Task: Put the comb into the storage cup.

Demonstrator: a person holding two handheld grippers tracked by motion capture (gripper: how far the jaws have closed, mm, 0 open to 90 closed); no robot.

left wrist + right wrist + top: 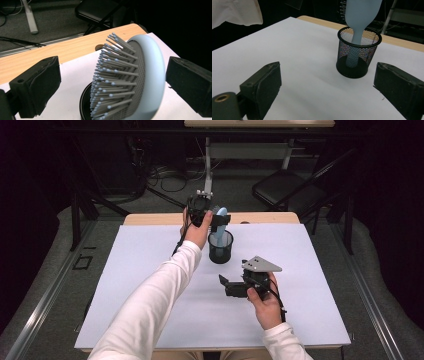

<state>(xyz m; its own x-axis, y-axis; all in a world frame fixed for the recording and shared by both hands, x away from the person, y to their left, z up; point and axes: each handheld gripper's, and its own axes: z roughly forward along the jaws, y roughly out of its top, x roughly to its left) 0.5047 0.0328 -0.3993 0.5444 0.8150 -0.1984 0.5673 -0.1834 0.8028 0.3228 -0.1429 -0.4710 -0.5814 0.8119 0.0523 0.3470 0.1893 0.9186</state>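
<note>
Hairbrush standing handle-down in mesh cup on counter. Left gripper hovering w/ jaws wide around brush head — not clamping; likely release step, next lifting clear. Right gripper idling — open, empty.

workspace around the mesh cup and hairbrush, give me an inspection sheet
surface: white sheet over a wooden table, flat.
job's things: light blue hairbrush stands handle-down in the black mesh cup, head and bristles above the rim.
clutter: nothing seen.
grippers: left tongs open, jaws on either side of the brush head, neither pad seen touching it; right tongs open, held above the sheet short of the cup, holding nothing.
cables: a black cable trails from the left tongs; loose cables lie on the floor beyond the table.
surroundings: dark folding chair and a table leg behind, dark room.
</note>
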